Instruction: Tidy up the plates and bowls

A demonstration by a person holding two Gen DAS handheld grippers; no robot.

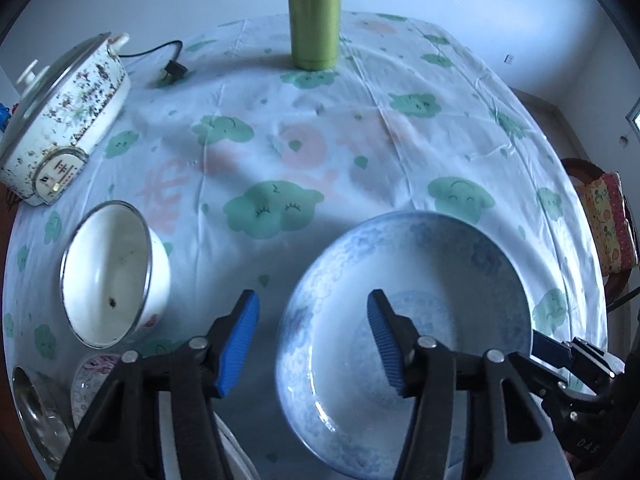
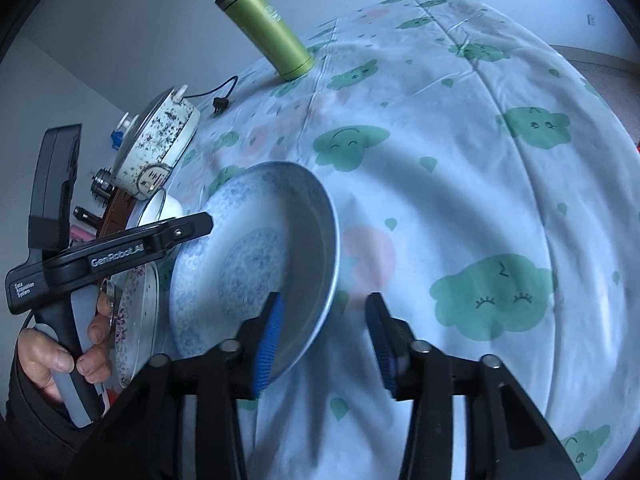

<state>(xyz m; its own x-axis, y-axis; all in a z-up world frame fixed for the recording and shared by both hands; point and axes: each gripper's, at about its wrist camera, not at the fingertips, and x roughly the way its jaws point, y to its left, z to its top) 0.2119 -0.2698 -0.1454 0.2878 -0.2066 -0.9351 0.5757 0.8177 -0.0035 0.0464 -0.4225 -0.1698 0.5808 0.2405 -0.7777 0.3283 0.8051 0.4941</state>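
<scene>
The left gripper [image 1: 312, 336] straddles the near rim of the blue-patterned bowl [image 1: 404, 320], pads apart; the right gripper [image 2: 326, 340] straddles the opposite rim (contact unclear, blurred). The bowl sits on the cloud-print tablecloth [image 1: 320, 152], beside a white bowl [image 1: 108, 276].

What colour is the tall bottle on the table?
Green; the bottle shows best in the right wrist view.
</scene>
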